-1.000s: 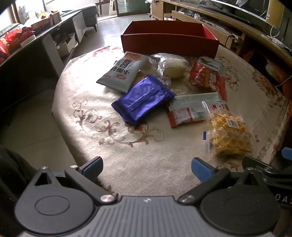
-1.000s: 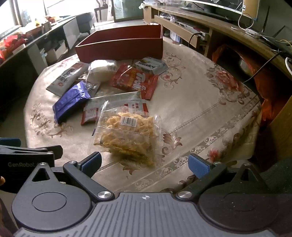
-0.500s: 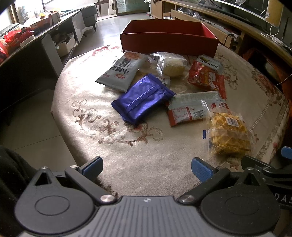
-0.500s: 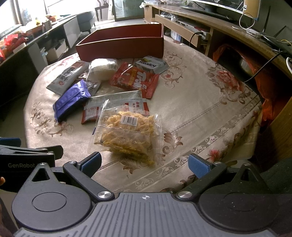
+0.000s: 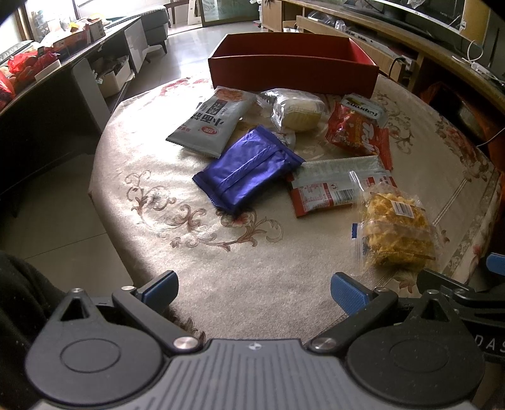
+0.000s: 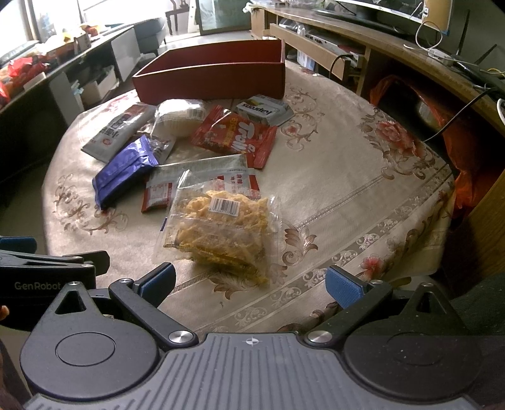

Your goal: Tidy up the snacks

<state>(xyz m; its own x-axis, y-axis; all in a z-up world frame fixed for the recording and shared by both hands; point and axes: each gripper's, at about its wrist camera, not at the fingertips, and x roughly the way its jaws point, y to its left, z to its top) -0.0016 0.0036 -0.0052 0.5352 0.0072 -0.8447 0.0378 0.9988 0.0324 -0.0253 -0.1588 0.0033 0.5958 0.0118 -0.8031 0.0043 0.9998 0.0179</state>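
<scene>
You're in a home living room: the round table [image 5: 240, 284] wears a beige floral cloth, and at 11 o'clock a grey sofa [image 5: 154, 23] sits on a pale tiled floor [image 5: 60, 227]. At 1 o'clock a long wooden TV cabinet [image 6: 363, 41] carries a screen and tangled cables [image 6: 432, 34]. At 10 o'clock a dark sideboard [image 5: 47, 104] holds household boxes and red bags

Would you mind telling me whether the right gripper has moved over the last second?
Yes, slightly. In the right wrist view the red box and the clear bag of yellow snacks sit lower and nearer, so the open right gripper has edged forward towards them.
</scene>
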